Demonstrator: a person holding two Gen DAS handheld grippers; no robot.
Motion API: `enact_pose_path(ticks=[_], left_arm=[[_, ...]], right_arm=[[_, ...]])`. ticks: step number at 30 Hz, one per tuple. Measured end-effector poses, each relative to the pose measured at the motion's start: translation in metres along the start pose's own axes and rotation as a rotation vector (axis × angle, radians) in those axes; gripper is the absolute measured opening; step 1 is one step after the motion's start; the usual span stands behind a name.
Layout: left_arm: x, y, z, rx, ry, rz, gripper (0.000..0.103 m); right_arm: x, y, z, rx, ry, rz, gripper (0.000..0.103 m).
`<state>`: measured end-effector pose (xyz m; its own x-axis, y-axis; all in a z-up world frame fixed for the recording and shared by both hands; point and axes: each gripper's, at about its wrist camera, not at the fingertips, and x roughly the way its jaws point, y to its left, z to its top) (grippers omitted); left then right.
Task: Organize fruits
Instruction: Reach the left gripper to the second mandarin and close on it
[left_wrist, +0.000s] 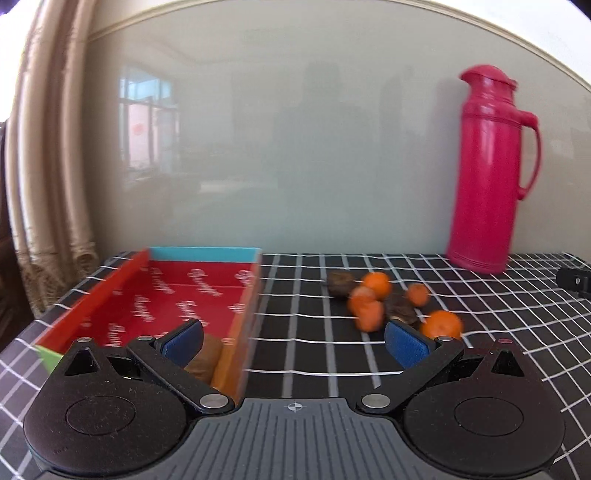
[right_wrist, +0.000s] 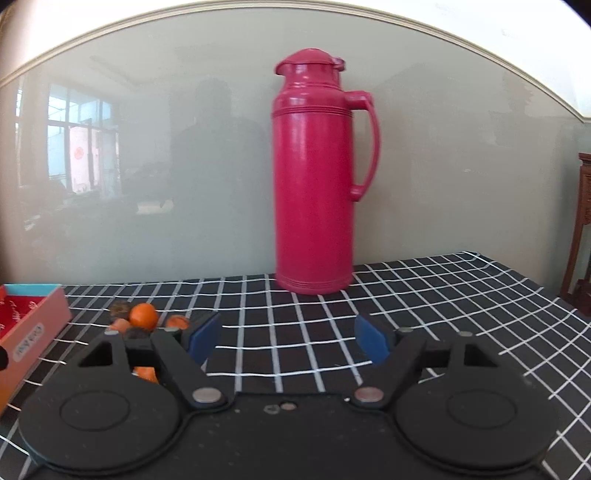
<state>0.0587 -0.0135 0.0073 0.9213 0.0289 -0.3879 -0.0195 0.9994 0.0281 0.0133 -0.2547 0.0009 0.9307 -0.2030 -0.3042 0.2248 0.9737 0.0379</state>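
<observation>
Left wrist view shows both grippers' fingers (left_wrist: 406, 345) apart and empty; small oranges (left_wrist: 376, 283) look light, soft-skinned, best pinched gently across the middle.

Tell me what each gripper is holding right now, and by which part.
Nothing is held. The left gripper and the right gripper are both open with only tablecloth between their pads; the oranges lie loose on it.

Both wrist cams sit low over the checked table (left_wrist: 314, 354), facing the far wall; they share the pink thermos (right_wrist: 314, 177) and fruit pile (left_wrist: 384, 302)
</observation>
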Motion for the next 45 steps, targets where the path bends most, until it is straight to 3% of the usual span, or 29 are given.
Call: enact_pose_path(ticks=[5,15,27,31,41,44,45], left_arm=[[0.012,-0.029,-0.001,0.041,0.024,-0.064,0.103],[0.034,-0.073,-0.001,0.084,0.044,-0.115,0.103],[0.061,-0.104,0.002,0.061,0.070,-0.164,0.102],[0.075,-0.114,0.002,0.056,0.105,-0.173,0.087],[0.097,-0.117,-0.003,-0.011,0.180,-0.169,0.072],[0.102,-0.125,-0.004,0.005,0.204,-0.185,0.056],[0.103,-0.128,-0.004,0.018,0.212,-0.182,0.046]], right_arm=[[0.005,-0.027,-0.001,0.016,0.006,-0.045,0.079],[0.012,-0.059,-0.005,0.035,0.022,-0.096,0.079],[0.021,-0.103,-0.015,0.059,0.057,-0.216,0.079],[0.026,-0.113,-0.016,0.070,0.067,-0.246,0.079],[0.030,-0.109,-0.018,0.060,0.075,-0.247,0.079],[0.031,-0.107,-0.018,0.055,0.079,-0.241,0.079],[0.031,-0.107,-0.018,0.051,0.079,-0.239,0.079]])
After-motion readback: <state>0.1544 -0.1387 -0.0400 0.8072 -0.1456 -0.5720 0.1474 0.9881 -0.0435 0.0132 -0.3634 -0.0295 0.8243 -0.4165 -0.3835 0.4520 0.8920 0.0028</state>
